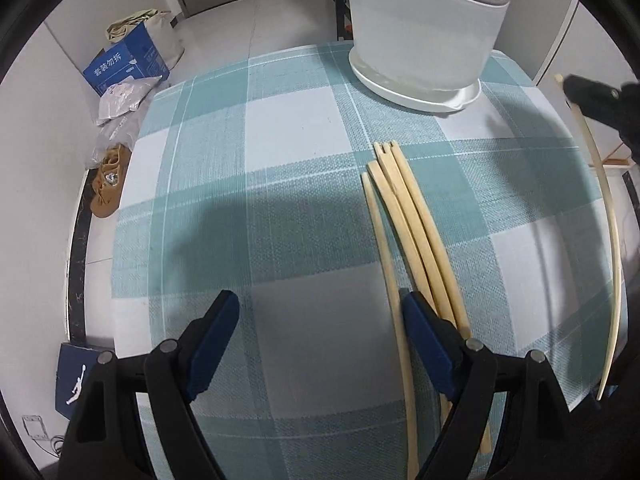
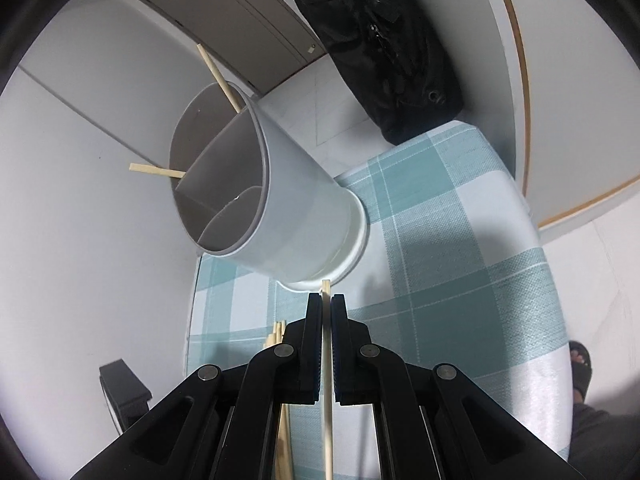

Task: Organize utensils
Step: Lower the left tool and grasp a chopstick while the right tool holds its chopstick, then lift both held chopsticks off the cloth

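Left wrist view: the left tool (image 1: 320, 344) hangs with its jaws spread wide and nothing between them, low over the checked table (image 1: 288, 136). A bundle of loose chopsticks (image 1: 404, 216) lies on the cloth at about 1 o'clock from the tool, their near ends passing under the right-hand finger. The utensil holder (image 1: 424, 32) stands at 1 o'clock near the far table edge. At 3 o'clock the right tool (image 1: 600, 96) carries a single chopstick (image 1: 612, 240) clear of the table. Right wrist view: the right tool (image 2: 327, 308) is closed on the single chopstick (image 2: 327, 400), which runs lengthwise between the pads with a short tip protruding at 12 o'clock. The utensil holder (image 2: 272, 184) lies at 11 o'clock, its divided interior open; two chopsticks (image 2: 218, 76) already lean inside. Handling judgement: the sticks appear light, stiff, thin and smooth, so they are likely to roll or pivot in a pinch. The upper, thicker half looks the best hold, gripped across the shaft so the narrow end enters the compartment first.
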Tool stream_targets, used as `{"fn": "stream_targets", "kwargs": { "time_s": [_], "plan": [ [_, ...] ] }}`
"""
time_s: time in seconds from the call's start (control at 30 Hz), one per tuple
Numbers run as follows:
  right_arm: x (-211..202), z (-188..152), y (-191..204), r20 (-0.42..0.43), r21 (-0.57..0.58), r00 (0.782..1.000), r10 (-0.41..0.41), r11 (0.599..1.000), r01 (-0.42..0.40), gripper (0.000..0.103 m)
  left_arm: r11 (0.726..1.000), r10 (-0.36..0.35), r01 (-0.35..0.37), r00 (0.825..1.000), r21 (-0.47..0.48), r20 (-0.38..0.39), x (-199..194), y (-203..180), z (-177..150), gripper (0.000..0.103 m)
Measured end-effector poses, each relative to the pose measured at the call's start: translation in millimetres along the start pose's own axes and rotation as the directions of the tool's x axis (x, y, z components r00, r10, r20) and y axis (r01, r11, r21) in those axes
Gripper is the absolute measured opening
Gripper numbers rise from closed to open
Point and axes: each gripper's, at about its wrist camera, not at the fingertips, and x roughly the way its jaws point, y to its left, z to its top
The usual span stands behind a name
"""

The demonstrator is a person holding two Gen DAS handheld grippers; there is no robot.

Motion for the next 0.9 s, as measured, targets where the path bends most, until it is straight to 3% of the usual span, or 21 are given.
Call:
{"fn": "stream_targets", "kwargs": {
  "time_s": [0.17,0.33,0.47,0.53,0.7,0.9],
  "plan": [
    [15.0,-10.1,-15.1,-0.058,0.035,0.996,-0.060,0.997,0.062,0.003,1.000,0.003,-0.003,1.000,0.005,-0.024,9.7,2.8,11.1,0.078],
    [24.6,-19.2,-39.7,-0.090,0.104,0.992,-0.091,0.990,0.100,0.003,0.999,-0.015,0.017,0.999,0.034,-0.046,13.1,-3.4,19.0,0.058],
    [31.6,-21.3,-54.0,-0.120,0.187,0.990,-0.069,0.978,0.091,0.004,0.998,-0.026,0.029,0.998,0.051,-0.059,16.7,-4.6,29.4,0.051],
    [31.5,-20.0,-59.2,-0.129,0.224,0.991,-0.038,0.972,0.067,0.003,0.997,-0.054,0.057,0.996,0.051,-0.068,16.5,-5.9,33.1,0.030],
    [30.9,-18.6,-57.8,-0.136,0.209,0.990,-0.034,0.976,0.062,0.001,0.994,-0.072,0.079,0.994,0.079,-0.084,14.8,-14.8,34.7,0.004],
    [32.0,-11.6,-55.6,-0.119,0.210,0.993,-0.020,0.977,0.045,0.000,0.997,-0.065,0.068,0.996,0.044,-0.055,9.4,-11.0,30.4,0.002]
  ]
}}
